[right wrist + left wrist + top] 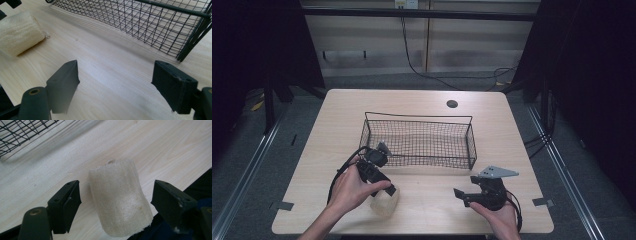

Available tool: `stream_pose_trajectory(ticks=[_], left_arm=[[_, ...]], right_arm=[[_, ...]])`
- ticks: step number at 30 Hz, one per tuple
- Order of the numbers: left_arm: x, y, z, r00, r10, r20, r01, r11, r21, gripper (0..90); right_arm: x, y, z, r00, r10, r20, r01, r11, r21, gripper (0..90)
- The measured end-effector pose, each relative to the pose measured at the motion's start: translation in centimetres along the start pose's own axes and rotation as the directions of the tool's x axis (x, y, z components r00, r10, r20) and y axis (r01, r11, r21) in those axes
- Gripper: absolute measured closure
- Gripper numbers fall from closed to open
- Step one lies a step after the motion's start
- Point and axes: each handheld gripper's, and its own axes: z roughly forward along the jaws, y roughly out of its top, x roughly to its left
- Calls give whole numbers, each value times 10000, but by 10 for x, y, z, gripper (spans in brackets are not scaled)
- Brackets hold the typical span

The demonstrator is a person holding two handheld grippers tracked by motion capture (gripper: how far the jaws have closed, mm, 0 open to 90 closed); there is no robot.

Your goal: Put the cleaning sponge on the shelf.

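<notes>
A pale, cylinder-shaped loofah sponge (385, 203) lies on the wooden table (432, 200) near its front edge, left of centre. My left gripper (384, 192) hangs just above it, open. In the left gripper view the sponge (120, 200) sits between the two black jaws of the left gripper (117, 186), with a gap on each side. My right gripper (464, 186) is open over bare wood at the front right, its jaws pointing left. The right gripper view has nothing between the jaws of the right gripper (115, 67), and the sponge (20, 32) lies farther off at upper left.
An empty black wire basket (417, 116) stands mid-table just beyond both grippers; its near wall (140, 22) rises ahead of the right gripper, and a corner (15, 132) is beyond the left one. A round cable hole (452, 104) lies behind the basket.
</notes>
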Motion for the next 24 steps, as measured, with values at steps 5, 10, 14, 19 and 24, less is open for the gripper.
stream_pose_trajectory(ticks=[5, 10, 14, 19, 24], left_arm=[[-5, 0, 8, 9999, -46, -128, 52, 9990, 447, 222], [-11, 2, 13, 10000, 53, -82, -47, 9975, 702, 239], [-11, 6, 19, 9996, -119, -248, 139, 9966, 813, 240], [-9, 8, 27, 9993, -115, -355, 150, 9950, 983, 259], [-8, 9, 36, 9995, -210, -218, 236, 9916, 1273, 251]], right_arm=[[0, 0, 0, 10000, 34, 2, -34, 10000, 38, 209], [0, 0, 2, 10000, 0, -51, 1, 10000, 97, 207], [0, 0, 2, 10000, -9, -67, 9, 9999, 109, 207], [0, -1, 2, 10000, 39, -84, -37, 9999, 167, 206], [0, -1, 2, 10000, 22, -88, -21, 9999, 166, 205]])
